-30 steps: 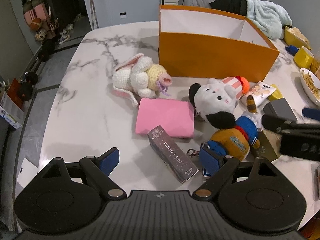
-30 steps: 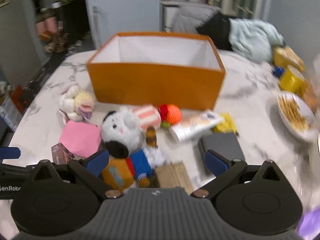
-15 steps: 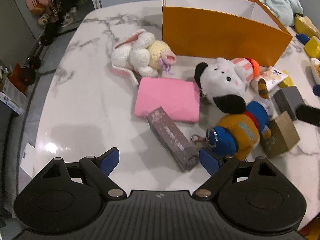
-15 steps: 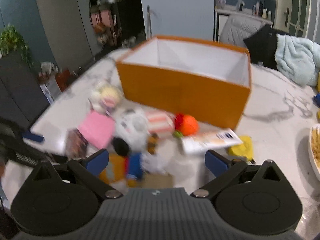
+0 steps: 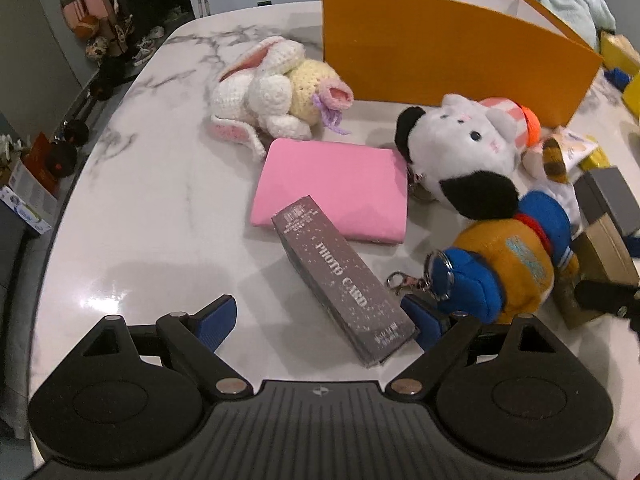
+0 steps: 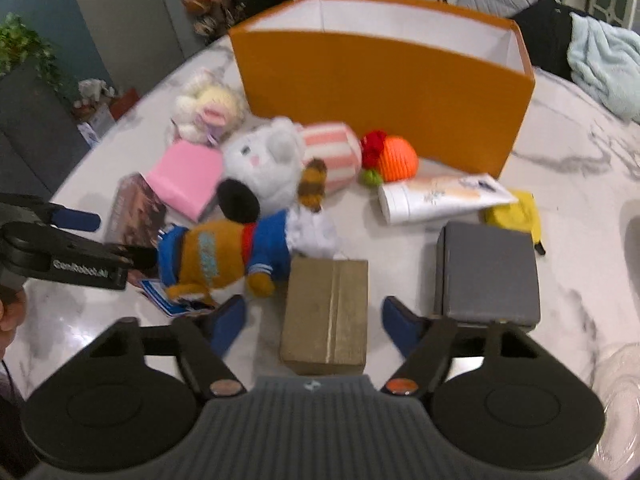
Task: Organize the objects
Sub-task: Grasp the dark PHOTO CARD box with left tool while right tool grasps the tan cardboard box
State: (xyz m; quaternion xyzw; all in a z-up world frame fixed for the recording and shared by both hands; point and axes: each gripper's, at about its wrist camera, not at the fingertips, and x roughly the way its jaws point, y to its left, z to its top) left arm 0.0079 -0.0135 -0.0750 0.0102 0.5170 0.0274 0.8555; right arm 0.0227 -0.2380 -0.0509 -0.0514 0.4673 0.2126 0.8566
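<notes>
Orange box (image 6: 380,92) at the back of the marble worktop (image 5: 160,200). Before it, left to right: left claw (image 5: 320,318), spread wide around the near end of the photo-card box (image 5: 344,276); pink pad (image 5: 332,188); plush dog (image 6: 224,252); right claw (image 6: 314,322), wide, straddling the brown box (image 6: 326,316); grey box (image 6: 488,276).

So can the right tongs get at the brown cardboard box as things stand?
Probably yes. The right tongs are open with the brown cardboard box lying between the fingers, nothing on top; the plush doll sits close on its left side.
</notes>
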